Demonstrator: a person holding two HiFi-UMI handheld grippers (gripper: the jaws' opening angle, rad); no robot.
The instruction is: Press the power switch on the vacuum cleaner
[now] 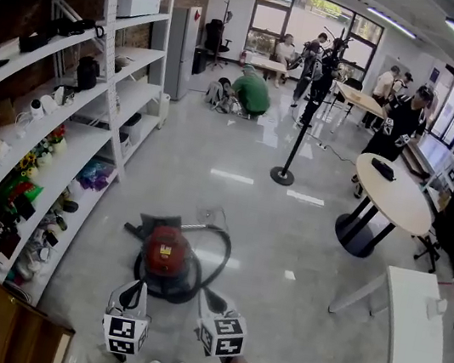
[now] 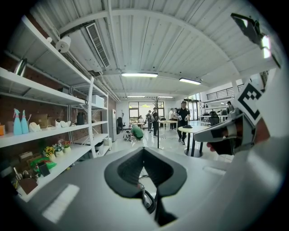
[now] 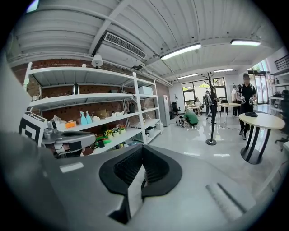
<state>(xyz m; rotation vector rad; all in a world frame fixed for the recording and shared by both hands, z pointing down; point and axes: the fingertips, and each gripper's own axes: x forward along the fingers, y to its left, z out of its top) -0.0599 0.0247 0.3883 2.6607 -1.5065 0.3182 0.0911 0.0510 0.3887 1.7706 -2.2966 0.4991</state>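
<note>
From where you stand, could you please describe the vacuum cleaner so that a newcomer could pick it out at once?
Find the long white shelving unit along the left wall. On the glossy grey floor right of it sits the red-domed canister vacuum cleaner, ringed by its black hose. It is the only red, rounded thing on the open floor.

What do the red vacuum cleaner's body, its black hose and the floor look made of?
Red round vacuum cleaner body: probably moulded plastic, smooth with a soft sheen. Black hose: likely flexible plastic or rubber, since it curls in a loop. Pale grey floor: hard and polished, perhaps tile or coated concrete; it shows bright reflections.
</note>
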